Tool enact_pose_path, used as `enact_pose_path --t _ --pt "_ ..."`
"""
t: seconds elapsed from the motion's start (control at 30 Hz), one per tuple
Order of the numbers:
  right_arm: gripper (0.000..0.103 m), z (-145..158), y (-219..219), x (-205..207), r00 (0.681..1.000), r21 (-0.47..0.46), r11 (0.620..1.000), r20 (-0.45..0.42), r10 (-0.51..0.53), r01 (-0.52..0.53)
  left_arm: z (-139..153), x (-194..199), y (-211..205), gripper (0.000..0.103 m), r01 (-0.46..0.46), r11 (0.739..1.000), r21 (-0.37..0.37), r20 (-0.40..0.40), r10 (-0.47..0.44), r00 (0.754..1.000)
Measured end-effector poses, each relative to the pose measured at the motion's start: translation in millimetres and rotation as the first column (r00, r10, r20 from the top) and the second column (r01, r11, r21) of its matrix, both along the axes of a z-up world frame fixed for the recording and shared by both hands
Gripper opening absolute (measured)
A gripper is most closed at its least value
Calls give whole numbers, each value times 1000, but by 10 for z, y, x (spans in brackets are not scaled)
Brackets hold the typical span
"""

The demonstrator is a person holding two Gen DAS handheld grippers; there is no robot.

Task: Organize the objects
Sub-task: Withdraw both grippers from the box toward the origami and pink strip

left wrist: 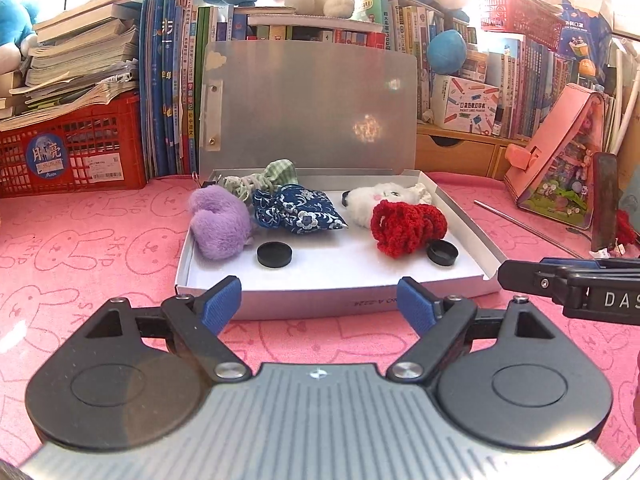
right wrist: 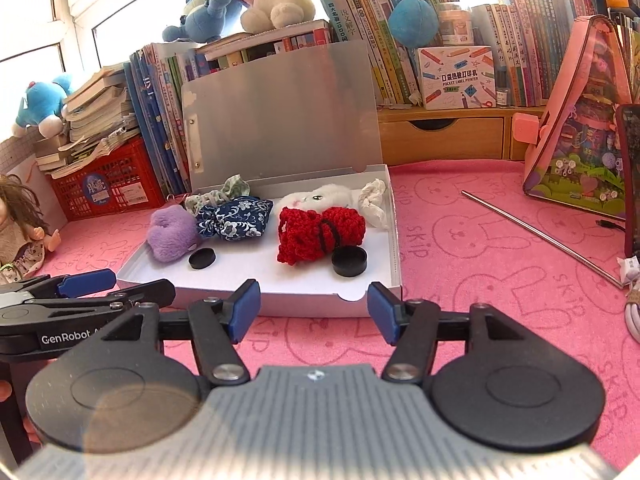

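An open white box (left wrist: 280,280) (right wrist: 256,284) with a raised lid (left wrist: 312,108) lies on the pink cloth. Inside it are a purple plush piece (left wrist: 218,226) (right wrist: 170,234), a blue flowered pouch (left wrist: 300,212) (right wrist: 236,220), a green checked cloth (left wrist: 276,174), a white plush toy (left wrist: 380,198) (right wrist: 316,198), a red knitted piece (left wrist: 404,226) (right wrist: 316,232) and black round caps (left wrist: 273,254) (right wrist: 349,261). My left gripper (left wrist: 320,304) stands open and empty just before the box's front wall. My right gripper (right wrist: 314,308) is open and empty at the box's front right corner.
Books, a red crate (left wrist: 72,152) and plush toys line the back. A pink toy case (left wrist: 560,160) (right wrist: 580,128) and a metal rod (right wrist: 536,236) sit at the right. A doll (right wrist: 20,228) sits at the left. A wooden drawer unit (right wrist: 440,136) stands behind the box.
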State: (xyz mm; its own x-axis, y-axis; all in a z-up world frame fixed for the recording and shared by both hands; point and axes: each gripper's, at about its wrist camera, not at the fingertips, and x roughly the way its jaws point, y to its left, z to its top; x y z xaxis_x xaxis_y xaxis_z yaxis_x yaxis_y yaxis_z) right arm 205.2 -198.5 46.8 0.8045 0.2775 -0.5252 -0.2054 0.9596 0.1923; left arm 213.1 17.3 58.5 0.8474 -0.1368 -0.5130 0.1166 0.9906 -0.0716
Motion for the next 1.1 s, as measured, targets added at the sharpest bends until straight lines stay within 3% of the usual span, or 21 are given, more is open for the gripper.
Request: enact_pose_path --t 0.5,0.7,1.1 --pt "78 -71 -58 -773 995 -29 998 74 65 -63 -172 -718 -152 90 111 994 -13 -28 -111 993" --pt "81 -111 -35 -1048 987 -55 991 102 126 -121 -208 -898 -123 90 108 994 19 -20 -108 994" --pt "91 -195 73 -1405 953 -158 948 82 292 -277 -252 -1096 36 90 70 997 -19 -45 -71 996"
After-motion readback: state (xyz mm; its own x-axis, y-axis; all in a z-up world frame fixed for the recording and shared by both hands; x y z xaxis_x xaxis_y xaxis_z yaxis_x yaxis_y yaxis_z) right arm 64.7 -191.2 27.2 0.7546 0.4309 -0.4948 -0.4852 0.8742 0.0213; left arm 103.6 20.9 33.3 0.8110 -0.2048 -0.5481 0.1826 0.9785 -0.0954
